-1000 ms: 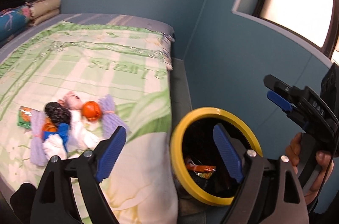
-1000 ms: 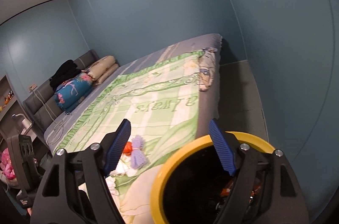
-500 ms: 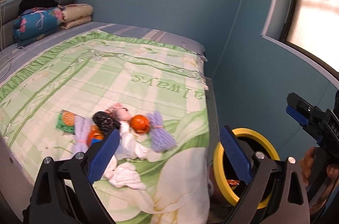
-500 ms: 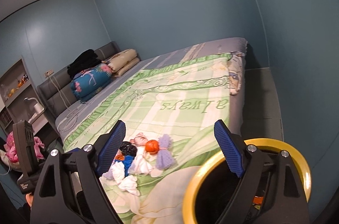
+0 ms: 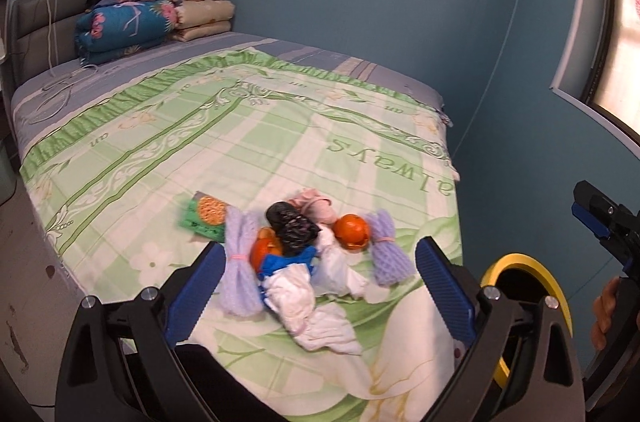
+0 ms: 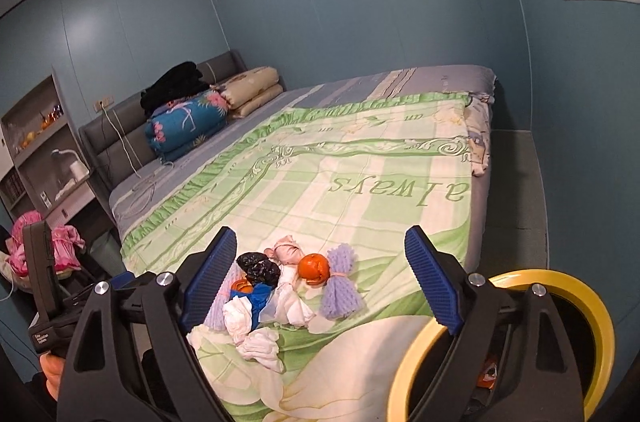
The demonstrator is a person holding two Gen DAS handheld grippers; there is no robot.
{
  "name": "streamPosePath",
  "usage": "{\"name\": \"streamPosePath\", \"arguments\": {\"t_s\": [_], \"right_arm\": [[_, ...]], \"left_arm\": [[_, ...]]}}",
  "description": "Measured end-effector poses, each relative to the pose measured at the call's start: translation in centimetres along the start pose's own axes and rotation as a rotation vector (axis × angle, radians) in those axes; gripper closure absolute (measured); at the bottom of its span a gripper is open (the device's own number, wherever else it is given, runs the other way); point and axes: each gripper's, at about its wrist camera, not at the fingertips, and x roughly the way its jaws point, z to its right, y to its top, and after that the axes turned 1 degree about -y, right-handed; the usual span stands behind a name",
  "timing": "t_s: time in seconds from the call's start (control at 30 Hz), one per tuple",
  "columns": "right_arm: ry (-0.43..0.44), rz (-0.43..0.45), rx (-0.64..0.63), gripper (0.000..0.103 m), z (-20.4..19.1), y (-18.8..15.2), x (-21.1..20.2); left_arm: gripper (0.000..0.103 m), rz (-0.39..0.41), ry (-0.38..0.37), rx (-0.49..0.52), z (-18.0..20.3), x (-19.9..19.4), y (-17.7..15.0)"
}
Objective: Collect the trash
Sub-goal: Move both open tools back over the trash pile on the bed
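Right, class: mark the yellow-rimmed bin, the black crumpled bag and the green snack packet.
yellow-rimmed bin (image 6: 600, 318), right wrist view, on its rim.
black crumpled bag (image 5: 292, 224), left wrist view, its middle.
green snack packet (image 5: 200, 222), left wrist view, its green face.

Blue walls (image 6: 360, 2) stand around a big bed (image 5: 248, 150) with a green blanket; a bright window (image 5: 624, 42) is right of the bed

Green-checked quilt (image 5: 248, 158), yellow-rimmed bin (image 6: 592, 306)

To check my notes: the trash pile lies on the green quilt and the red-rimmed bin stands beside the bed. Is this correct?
Not quite: the bin has a yellow rim, as the right wrist view shows. The trash pile does lie on the green quilt, beside it.
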Motion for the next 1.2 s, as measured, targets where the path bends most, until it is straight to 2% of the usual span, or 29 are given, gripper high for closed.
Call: {"name": "streamPosePath", "arguments": {"t_s": [0.53,1.2], "right_arm": [[-0.009,-0.115,-0.047,0.020,-2.2,-1.3,8.5],[-0.110,-0.295,-0.059,0.021,-1.3,-5.1,19.4]], "left_arm": [[0.011,-0.067,0.093,-0.101,-6.4,3.8,-1.5],[0.011,-0.201,0.147,-0.149,-10.9,11.5,-3.7]]}}
